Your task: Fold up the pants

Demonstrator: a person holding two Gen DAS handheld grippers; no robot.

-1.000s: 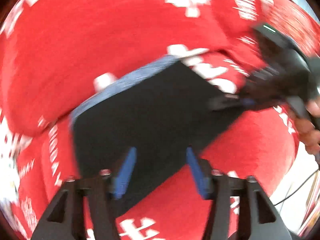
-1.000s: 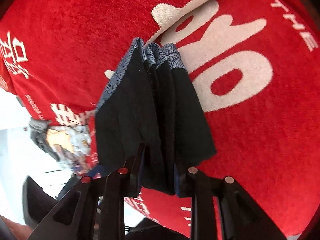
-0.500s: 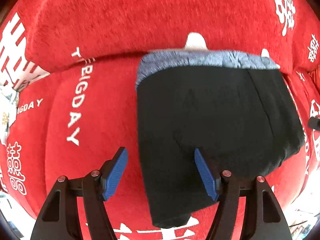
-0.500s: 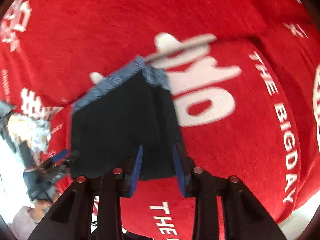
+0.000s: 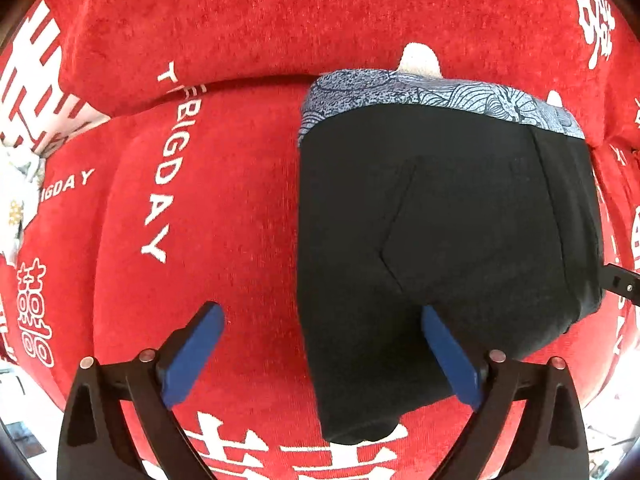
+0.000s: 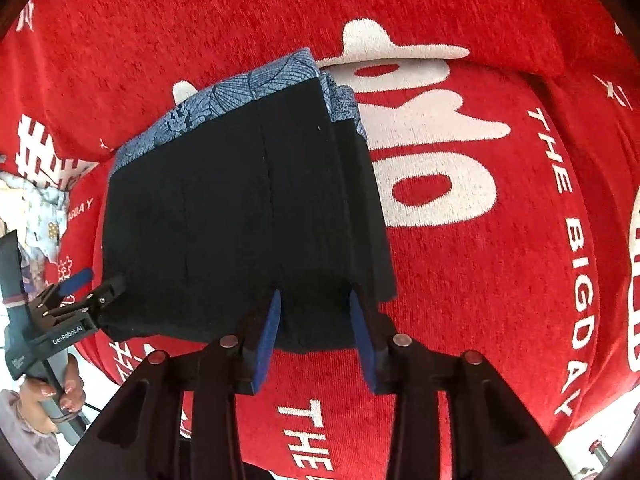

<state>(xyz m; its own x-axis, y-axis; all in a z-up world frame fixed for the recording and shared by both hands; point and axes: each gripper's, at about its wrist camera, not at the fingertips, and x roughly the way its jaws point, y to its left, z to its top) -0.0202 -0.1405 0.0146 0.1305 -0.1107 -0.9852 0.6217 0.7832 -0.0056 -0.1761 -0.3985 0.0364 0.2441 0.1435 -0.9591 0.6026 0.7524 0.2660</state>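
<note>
The left black plastic gripper [image 5: 322,350] carries flat blue pads on angular arms with round silver screws. The right black gripper [image 6: 316,334] looks alike. White "GenRobot.AI" lettering marks the left one's side; a lilac sleeve [image 6: 28,436] shows.

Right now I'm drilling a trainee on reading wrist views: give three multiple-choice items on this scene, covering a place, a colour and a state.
1. The folded pants lie on:
A a red blanket
B a wooden floor
C a metal tray

2. Their patterned waistband is:
A yellow
B blue-grey
C green

3. The left hand-held gripper is:
A clamped on the waistband
B opening wide, gripping nothing
C out of view

Answers:
1 A, red blanket with white lettering surrounds them.
2 B, it shows blue-grey.
3 B, its fingers stand far apart.
</note>
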